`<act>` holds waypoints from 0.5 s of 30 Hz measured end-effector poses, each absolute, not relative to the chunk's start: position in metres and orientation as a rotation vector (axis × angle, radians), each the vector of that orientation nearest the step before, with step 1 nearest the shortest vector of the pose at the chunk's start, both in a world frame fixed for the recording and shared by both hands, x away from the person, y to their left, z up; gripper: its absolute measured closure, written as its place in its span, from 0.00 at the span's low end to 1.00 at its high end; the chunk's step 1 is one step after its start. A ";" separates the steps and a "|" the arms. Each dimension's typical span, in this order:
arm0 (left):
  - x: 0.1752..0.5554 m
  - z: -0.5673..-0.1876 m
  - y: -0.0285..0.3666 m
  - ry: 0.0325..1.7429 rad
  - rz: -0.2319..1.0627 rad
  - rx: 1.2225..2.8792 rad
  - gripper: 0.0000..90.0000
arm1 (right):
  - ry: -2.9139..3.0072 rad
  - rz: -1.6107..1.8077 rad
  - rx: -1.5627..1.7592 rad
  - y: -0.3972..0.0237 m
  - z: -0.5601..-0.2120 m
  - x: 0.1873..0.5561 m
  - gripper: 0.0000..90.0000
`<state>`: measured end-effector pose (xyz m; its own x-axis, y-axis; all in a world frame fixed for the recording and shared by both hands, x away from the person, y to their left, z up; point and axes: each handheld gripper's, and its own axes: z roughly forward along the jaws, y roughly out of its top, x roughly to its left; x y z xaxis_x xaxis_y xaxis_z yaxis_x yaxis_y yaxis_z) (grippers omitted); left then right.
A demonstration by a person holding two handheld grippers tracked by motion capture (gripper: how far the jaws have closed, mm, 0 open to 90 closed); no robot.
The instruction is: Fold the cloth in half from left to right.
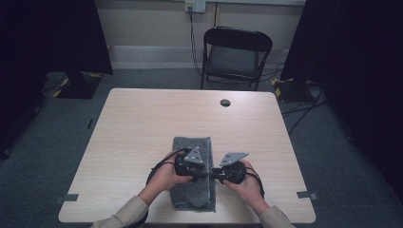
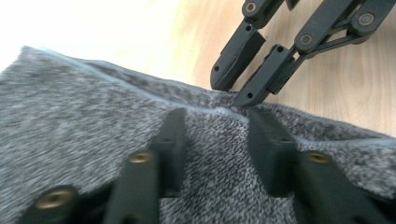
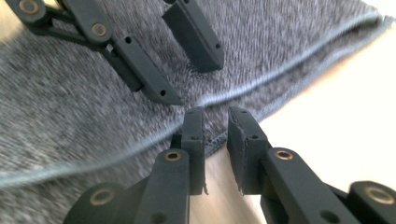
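Observation:
A folded grey towel lies lengthwise on the front middle of the pale wooden table. Both grippers meet tip to tip at its right edge. My left gripper points right and rests on the towel. In the left gripper view, the left gripper is open with flat cloth spanning the gap between its jaws. My right gripper points left. In the right gripper view, the right gripper stands narrowly open at the towel's hemmed edge. The left gripper faces it, and the right gripper touches the hem.
A black folding chair stands beyond the table's far edge. A round cable hole sits near that edge. Bare tabletop lies to the right of the towel. Dark curtains and floor cables flank the table.

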<state>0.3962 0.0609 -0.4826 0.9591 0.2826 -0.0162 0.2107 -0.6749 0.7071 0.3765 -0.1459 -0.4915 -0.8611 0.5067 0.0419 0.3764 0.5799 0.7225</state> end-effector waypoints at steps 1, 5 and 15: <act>0.396 -0.484 0.059 0.333 0.115 2.343 0.72 | 2.633 1.167 0.749 -0.147 -0.493 0.376 0.86; 0.398 -0.482 0.056 0.357 0.091 2.371 0.88 | 2.622 1.174 0.759 -0.148 -0.494 0.375 0.86; 0.408 -0.453 0.053 0.353 0.077 2.291 0.99 | 2.616 1.212 0.751 -0.149 -0.496 0.374 0.76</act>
<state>0.4084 0.0532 -0.4531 0.9592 0.2771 -0.0561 0.2281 -0.6414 0.7326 0.3737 -0.1492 -0.4962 -0.8604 0.5059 0.0615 0.3741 0.5450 0.7504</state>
